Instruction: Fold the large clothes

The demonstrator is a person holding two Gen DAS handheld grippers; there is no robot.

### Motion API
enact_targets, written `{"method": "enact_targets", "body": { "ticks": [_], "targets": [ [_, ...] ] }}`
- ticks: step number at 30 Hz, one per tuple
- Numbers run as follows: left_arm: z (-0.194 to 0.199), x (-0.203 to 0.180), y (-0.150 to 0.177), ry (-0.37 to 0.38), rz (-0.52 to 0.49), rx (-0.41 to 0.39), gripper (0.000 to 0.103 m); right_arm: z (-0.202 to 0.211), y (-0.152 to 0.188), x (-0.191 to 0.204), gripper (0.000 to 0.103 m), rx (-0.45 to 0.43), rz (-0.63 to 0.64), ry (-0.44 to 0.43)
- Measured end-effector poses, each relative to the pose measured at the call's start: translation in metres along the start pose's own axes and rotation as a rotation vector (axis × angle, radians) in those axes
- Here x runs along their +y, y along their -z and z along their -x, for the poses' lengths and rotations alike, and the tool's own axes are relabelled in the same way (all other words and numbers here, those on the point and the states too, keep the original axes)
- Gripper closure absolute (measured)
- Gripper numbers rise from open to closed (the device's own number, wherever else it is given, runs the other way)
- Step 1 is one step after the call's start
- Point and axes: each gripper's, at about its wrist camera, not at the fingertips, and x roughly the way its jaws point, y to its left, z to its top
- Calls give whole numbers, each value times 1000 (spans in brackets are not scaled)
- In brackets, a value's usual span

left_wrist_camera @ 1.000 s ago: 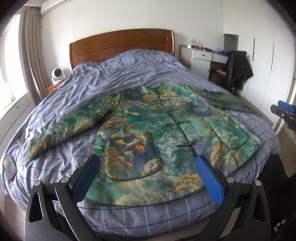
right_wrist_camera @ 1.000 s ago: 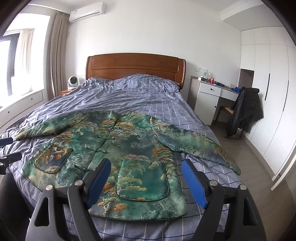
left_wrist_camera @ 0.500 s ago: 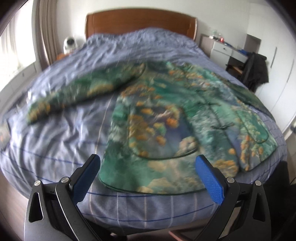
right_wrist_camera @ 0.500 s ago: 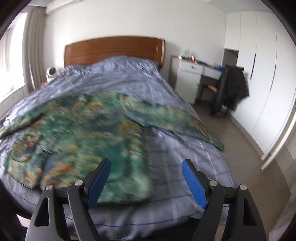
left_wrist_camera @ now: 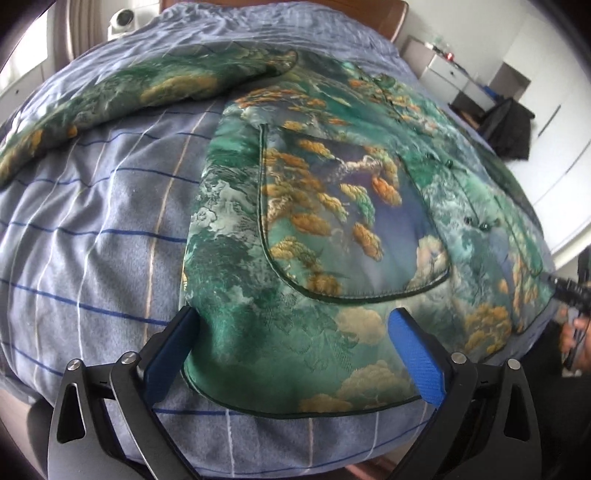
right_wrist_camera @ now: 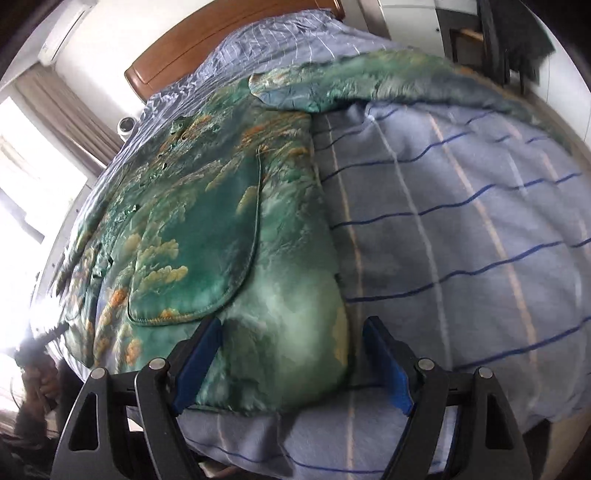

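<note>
Jacket [left_wrist_camera: 332, 206] hem corners (flat on the bed [left_wrist_camera: 92, 229]) lie between both gaping tongs, left [left_wrist_camera: 295, 365] and right [right_wrist_camera: 291, 365].

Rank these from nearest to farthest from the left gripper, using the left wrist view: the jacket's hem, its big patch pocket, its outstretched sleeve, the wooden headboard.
From the left gripper:
1. Hem, between the open fingers.
2. Patch pocket, straight ahead, mid-jacket.
3. Sleeve, far left.
4. Headboard, top right, beyond the bed.
</note>
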Motion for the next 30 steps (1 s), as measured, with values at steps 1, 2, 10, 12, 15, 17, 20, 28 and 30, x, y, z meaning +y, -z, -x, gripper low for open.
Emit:
{"method": "enact_targets", "body": {
  "ticks": [1,2,10,12,15,17,20,28,30],
  "targets": [
    [1,1,0,-8,-1,4,16,-1,0,2,38,5,-3,-14],
    [1,2,2,-26,0,13,28,-2,0,5,48,16,8,-9],
    [11,18,3,-11,63,9,89,21,2,24,88,13,116,66],
    [18,19,5,-3,68,-3,92,26,4,25,89,11,123,74],
    [26,18,7,-17,46,-9,93,32,6,26,89,5,125,74],
    [30,18,9,-27,41,-7,94,35,7,26,90,2,119,72],
    [35,16,9,-39,33,-11,94,44,11,25,90,-1,113,71],
    [23,3,7,-135,-47,-17,84,49,12,26,90,-53,88,80],
    [26,-2,8,-169,-70,-33,68,45,13,27,86,-64,92,105]
  ]
}}
